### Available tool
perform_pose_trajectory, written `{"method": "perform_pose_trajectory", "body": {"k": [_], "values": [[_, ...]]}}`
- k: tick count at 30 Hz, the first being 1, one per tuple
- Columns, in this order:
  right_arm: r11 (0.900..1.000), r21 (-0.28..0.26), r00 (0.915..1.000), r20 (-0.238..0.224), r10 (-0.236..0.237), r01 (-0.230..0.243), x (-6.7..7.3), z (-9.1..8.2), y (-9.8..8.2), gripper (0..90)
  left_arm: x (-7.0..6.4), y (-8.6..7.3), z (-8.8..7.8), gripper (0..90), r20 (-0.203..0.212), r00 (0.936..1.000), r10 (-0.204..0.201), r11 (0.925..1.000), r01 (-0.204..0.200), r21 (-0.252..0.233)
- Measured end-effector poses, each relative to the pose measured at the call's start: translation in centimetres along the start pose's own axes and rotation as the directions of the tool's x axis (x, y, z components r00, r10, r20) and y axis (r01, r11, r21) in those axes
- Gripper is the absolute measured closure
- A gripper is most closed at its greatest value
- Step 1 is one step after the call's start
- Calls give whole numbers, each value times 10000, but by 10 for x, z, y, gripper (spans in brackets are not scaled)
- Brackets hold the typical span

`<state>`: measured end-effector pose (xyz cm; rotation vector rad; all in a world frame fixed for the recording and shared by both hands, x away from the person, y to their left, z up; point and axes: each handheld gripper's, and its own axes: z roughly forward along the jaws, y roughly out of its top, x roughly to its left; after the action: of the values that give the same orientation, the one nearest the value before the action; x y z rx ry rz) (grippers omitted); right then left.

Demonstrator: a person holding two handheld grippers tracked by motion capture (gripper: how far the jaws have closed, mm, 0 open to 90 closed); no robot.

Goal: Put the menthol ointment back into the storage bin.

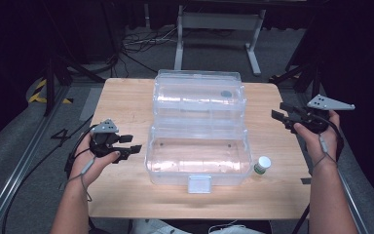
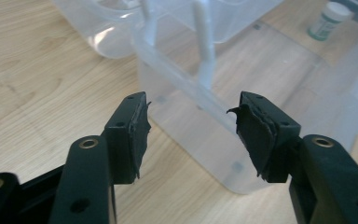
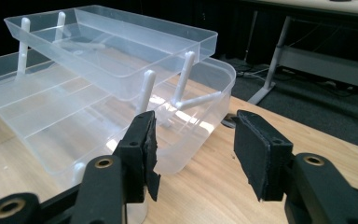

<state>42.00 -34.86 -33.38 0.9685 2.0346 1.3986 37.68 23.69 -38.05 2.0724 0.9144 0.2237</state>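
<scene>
A pale wood counter (image 1: 126, 105) stands on grey carpet in a dark room, with cables and the grey legs of another frame on the floor behind it.

Nearest the person, at the front edge of the counter, a clear plastic organiser box (image 1: 198, 161) sits open. A flat clear latch (image 1: 199, 184) hangs at the middle of its front wall. Its lower bin looks empty. Behind and above that, a clear tray (image 1: 199, 100) stands raised on white swing arms, and it too looks empty, apart from a small dark round mark near its right end.

Just beside the box's front right corner stands a small bottle (image 1: 261, 165), white-capped with a green and white label. The print on the label is too small to read.

The left tongs (image 1: 129, 146) are held just off the box's left wall, near the counter's left edge. Their jaws stand wide with nothing between them; in the left gripper view the box corner lies beyond the pads (image 2: 137, 133), not touched.

The right tongs (image 1: 278, 111) hover at the counter's right edge, apart from the raised tray and well back from the bottle. Their jaws are also wide and empty.
</scene>
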Motion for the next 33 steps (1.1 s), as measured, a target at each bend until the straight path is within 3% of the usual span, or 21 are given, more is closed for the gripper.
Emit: {"method": "perform_pose_trajectory", "body": {"k": [4,9,19,21,24,30,33], "values": [[9973,582,9990,-148,-428,436,1,-5,-1,500,5,0,-2,415,-144,9997,-192,9998,191,-21],[9952,785,9978,-339,-561,586,1,-6,-2,501,9,-2,-3,409,-465,9985,-294,9995,298,61],[9939,993,9975,-558,-426,480,0,-13,-1,500,12,-5,-1,402,-523,9977,-422,9988,433,208],[9913,1269,9972,-704,-248,336,1,-13,-1,500,12,-5,0,402,-527,9977,-429,9987,442,244],[9889,1400,9963,-767,-390,495,3,-13,-1,500,12,-5,0,401,-507,9980,-387,9989,400,246],[9674,2374,9885,-1409,-555,881,13,-10,0,476,10,-5,1,401,-265,9987,-430,9990,434,144],[9625,2517,9870,-1467,-650,1008,16,-9,0,476,11,-6,2,400,-280,9991,-324,9991,331,259]]}}
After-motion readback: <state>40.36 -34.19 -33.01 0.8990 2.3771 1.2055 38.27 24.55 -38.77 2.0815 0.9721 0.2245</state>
